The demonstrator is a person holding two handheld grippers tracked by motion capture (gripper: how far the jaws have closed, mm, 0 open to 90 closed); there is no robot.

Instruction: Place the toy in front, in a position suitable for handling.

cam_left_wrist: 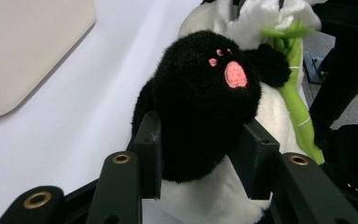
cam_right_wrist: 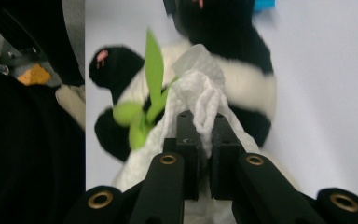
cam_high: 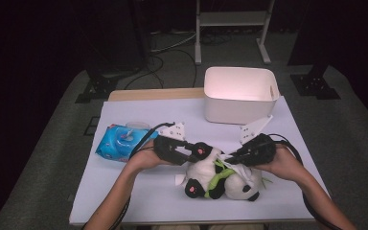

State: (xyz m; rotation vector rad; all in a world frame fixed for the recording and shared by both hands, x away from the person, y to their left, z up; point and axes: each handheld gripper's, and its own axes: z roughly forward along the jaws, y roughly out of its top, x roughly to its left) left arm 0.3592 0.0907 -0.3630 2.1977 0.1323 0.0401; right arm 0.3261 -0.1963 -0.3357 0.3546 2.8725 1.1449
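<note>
High view: a panda (cam_high: pixel 220 179) toy lies on the white table (cam_high: pixel 139 191), near the person's edge. The left gripper (cam_high: pixel 197 152) holds 1 black paw of the panda. The right gripper (cam_high: pixel 231 158) holds a white wipe (cam_high: pixel 235 168) on the panda's belly. Both forearms come in from the bottom and bend in toward the toy. A white bin (cam_high: pixel 239 96) stands farther back, and a blue wipe pack (cam_high: pixel 122 141) lies to the left.

The job looks like wiping the panda clean. To do it well, the left gripper should keep the paw steady so the toy does not slide. The right one should rub softly with the wipe and stay off the green leaf.

Left gripper view: the 2 black jaws stand about half apart and press on each side of the black paw (cam_left_wrist: pixel 200 93). The paw sticks up, with its pink pad facing the camera. The leaf (cam_left_wrist: pixel 298 84) is just behind it.

Right gripper view: the jaws are almost together and pinch a fold of the wipe (cam_right_wrist: pixel 200 100). The wipe rests on the panda's white belly, right beside the leaf (cam_right_wrist: pixel 151 88). This picture is blurry, so I think the wipe touches the fur, but I cannot be sure.
</note>
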